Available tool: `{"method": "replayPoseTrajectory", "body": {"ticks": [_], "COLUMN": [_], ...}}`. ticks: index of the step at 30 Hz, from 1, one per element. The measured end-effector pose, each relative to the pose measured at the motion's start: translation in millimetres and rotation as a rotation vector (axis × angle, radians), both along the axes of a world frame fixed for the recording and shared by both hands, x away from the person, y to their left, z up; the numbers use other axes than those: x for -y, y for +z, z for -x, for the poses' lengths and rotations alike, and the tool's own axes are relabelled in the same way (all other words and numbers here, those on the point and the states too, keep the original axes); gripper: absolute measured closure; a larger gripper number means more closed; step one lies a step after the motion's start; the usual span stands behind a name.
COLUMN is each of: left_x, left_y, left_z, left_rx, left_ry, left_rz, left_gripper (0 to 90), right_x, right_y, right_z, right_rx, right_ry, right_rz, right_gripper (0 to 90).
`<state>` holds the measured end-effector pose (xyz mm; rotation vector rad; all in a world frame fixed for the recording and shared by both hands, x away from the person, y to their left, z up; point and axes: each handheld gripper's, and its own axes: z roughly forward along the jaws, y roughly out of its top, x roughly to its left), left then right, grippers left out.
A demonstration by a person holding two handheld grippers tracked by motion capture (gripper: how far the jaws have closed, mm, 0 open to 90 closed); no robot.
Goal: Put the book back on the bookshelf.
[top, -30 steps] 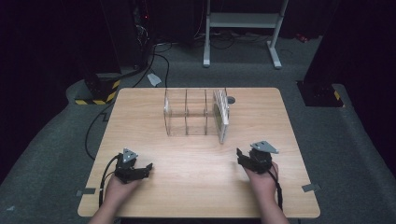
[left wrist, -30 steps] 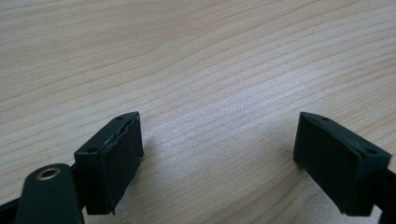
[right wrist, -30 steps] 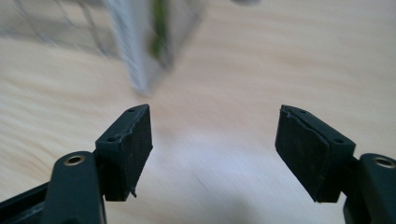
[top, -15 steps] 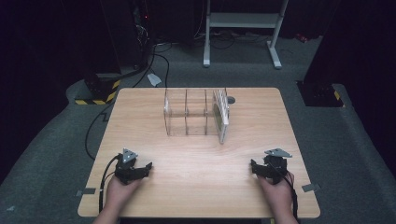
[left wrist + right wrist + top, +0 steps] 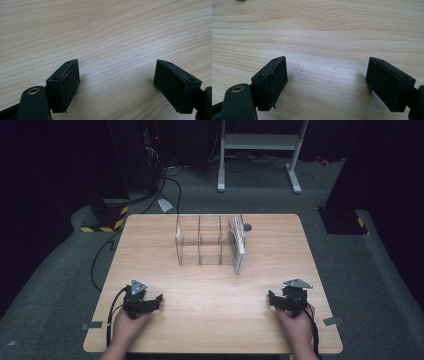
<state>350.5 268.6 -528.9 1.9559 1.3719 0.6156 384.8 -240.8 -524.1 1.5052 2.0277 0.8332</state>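
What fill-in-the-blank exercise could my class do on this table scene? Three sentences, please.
1. Both grippers, left and right, have their jaws ____.
2. The clear divider rack stands on the wooden ____.
3. The flat items stand at the rack's ____ end in the high view.

Missing words: open; table; right
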Motion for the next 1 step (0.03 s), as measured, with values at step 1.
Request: {"method": "replayPoseTrajectory", "body": {"ticks": [1], "left_x": [-0.1], "left_y": [0.0], "left_z": [-0.3], "left_rx": [0.002], "left_ry": [-0.002], "left_rz": [-0.001], "left_gripper": [20.9], "right_x": [-0.1], "right_y": [0.0], "right_z": [0.0], "right_rx": [0.000], "right_ry": [-0.001], "right_rz": [0.000], "right_gripper": [17.1]}}
